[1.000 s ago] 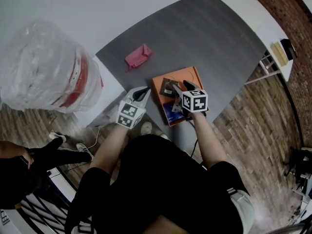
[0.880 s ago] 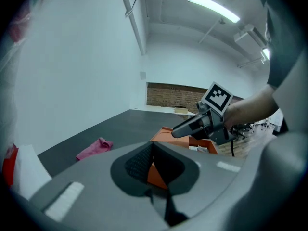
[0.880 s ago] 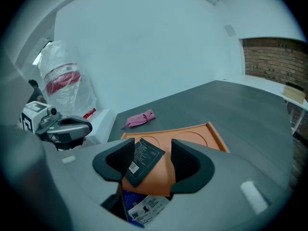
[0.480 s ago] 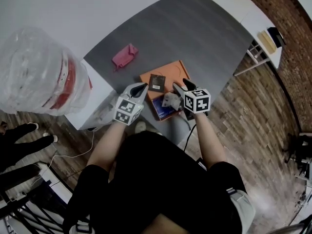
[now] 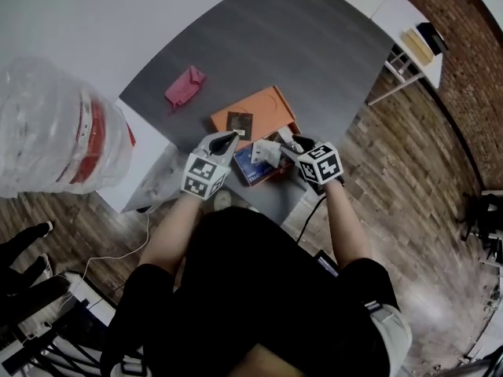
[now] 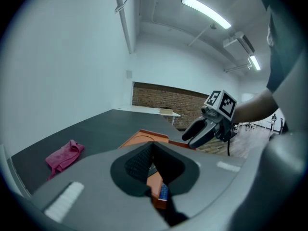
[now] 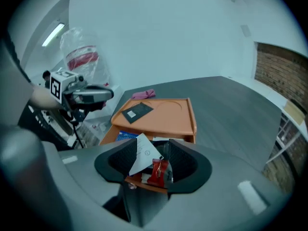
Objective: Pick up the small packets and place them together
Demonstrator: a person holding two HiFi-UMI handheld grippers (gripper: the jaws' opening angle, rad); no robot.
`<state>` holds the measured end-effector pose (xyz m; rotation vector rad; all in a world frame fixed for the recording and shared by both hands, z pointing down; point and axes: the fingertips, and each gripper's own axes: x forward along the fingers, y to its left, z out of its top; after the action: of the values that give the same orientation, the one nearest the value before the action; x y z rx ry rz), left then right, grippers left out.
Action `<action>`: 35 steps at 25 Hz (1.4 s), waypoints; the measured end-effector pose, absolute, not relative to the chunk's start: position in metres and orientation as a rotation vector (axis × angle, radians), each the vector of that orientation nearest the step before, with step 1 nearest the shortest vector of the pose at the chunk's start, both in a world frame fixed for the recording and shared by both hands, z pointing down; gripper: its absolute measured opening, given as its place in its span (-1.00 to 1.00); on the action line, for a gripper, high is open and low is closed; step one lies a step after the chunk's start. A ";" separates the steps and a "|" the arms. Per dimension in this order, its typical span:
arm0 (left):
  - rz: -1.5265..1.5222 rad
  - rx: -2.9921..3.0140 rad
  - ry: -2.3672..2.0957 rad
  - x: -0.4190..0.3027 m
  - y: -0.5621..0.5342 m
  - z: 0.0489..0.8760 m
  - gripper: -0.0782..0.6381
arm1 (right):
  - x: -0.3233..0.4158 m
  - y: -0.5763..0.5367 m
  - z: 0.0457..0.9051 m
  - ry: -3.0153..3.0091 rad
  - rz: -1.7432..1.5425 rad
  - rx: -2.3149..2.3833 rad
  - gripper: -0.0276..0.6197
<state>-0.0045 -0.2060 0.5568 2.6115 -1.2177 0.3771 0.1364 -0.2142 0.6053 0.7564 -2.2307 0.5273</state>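
Observation:
An orange tray-topped box (image 5: 271, 104) sits near the dark table's front edge, with one dark packet (image 5: 239, 122) flat on top. Its open lower compartment holds a blue item (image 5: 250, 170), a white packet (image 5: 266, 151) and a red packet (image 7: 159, 171). My right gripper (image 5: 289, 144) points down at that compartment. Its jaws have just been closing, and the white packet (image 7: 143, 154) and the red one stand between them. I see no pad (image 7: 183, 160) pressing on either. My left gripper (image 5: 226, 140) is shut and empty beside the box's left front corner.
A pink cloth (image 5: 182, 87) lies further back on the left of the table. A large clear plastic bag with a red and white thing inside (image 5: 59, 128) stands left of the table. A white side table (image 5: 409, 30) is at the back right. Wood floor lies below.
My right gripper has come off the tray top to the box's near side, where the white packet now shows at its tips. My left gripper has shifted a little along the box's left corner.

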 end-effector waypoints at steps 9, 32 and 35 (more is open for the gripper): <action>0.373 2.591 -1.227 -0.008 -0.199 0.559 -0.79 | 0.107 -0.178 0.638 -2.072 0.270 0.398 -0.27; 0.378 2.472 -1.301 -0.043 -0.181 0.577 -0.79 | 0.097 -0.161 0.687 -1.840 0.167 0.188 -0.27; 0.374 2.472 -1.298 -0.041 -0.182 0.576 -0.79 | 0.091 -0.157 0.679 -1.875 0.156 0.164 -0.27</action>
<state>-0.0412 -0.1819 0.5764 2.4719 -1.2978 0.3736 0.0910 -0.1571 0.6789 0.1640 -1.8751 0.1561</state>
